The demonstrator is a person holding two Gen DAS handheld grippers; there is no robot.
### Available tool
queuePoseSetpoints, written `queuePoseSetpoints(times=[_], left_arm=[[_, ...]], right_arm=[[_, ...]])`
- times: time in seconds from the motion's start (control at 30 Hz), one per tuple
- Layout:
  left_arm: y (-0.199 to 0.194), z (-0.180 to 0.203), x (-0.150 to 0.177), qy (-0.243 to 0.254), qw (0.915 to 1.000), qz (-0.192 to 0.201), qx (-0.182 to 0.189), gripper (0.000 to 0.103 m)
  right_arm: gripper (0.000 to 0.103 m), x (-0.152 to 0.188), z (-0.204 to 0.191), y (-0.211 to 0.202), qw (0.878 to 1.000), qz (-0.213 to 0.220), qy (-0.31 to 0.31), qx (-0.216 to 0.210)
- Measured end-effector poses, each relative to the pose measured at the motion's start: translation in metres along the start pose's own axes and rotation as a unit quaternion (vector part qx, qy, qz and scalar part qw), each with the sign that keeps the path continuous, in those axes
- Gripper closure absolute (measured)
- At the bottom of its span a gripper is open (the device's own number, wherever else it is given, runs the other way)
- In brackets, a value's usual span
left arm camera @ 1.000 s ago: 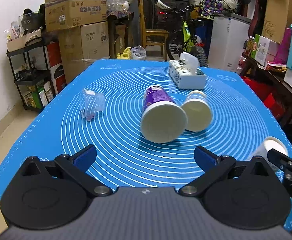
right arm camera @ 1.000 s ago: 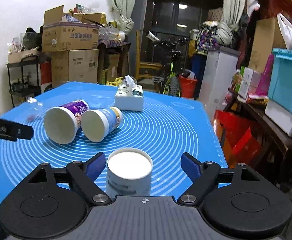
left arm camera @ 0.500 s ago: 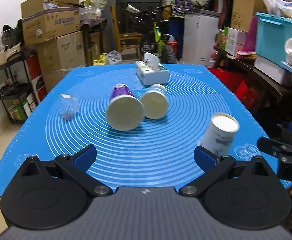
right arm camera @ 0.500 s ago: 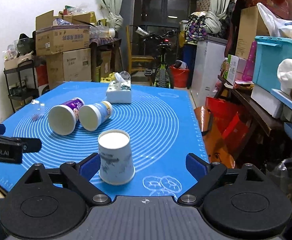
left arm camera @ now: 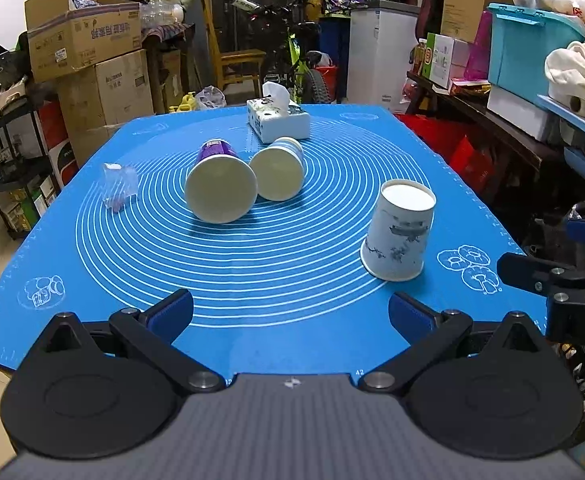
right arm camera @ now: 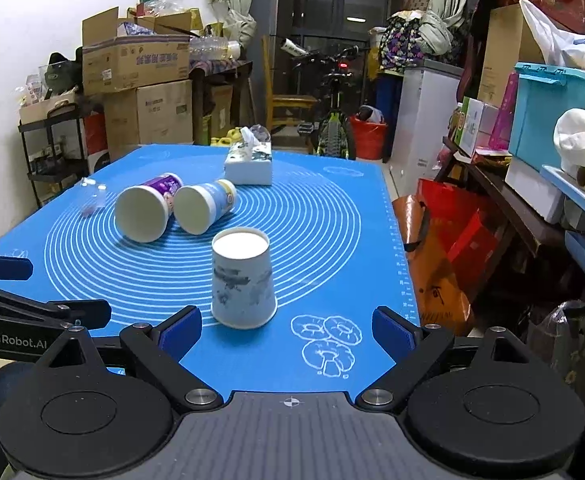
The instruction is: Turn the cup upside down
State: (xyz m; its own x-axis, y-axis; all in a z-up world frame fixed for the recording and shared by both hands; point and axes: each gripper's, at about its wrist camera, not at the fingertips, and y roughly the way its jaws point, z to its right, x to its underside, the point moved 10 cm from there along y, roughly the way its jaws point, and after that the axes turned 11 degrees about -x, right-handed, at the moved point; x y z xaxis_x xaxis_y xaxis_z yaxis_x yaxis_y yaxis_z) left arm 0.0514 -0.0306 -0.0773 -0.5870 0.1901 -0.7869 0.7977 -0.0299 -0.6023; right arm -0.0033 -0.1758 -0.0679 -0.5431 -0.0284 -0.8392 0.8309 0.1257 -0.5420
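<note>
A white paper cup [right arm camera: 243,282] with grey markings stands upside down on a blue mat [right arm camera: 324,216], at centre frame in the right wrist view. The right gripper [right arm camera: 286,330] sits just before it, jaws wide and empty. The left gripper [left arm camera: 290,312] is likewise spread wide, holding nothing. Two other cups, a purple cup [left arm camera: 218,184] and a blue cup [left arm camera: 280,168], lie on their sides toward the upper left.

Cluttered storage room: white wall [right arm camera: 8,40], stacked cardboard boxes [right arm camera: 140,92] at left, wooden chair [left arm camera: 232,60], bicycle [right arm camera: 332,120], white cabinet, maybe a freezer [left arm camera: 380,48]; curtains [right arm camera: 232,4] flank a dark window [right arm camera: 332,12].
</note>
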Motion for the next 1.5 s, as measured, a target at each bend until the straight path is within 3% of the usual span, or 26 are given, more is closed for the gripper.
queuePoseSetpoints(times=[1.5], left_arm=[[0.003, 0.001, 0.005, 0.004, 1.0, -0.007, 0.002, 0.001]], right_arm=[[0.01, 0.011, 0.007, 0.009, 1.0, -0.021, 0.004, -0.005]])
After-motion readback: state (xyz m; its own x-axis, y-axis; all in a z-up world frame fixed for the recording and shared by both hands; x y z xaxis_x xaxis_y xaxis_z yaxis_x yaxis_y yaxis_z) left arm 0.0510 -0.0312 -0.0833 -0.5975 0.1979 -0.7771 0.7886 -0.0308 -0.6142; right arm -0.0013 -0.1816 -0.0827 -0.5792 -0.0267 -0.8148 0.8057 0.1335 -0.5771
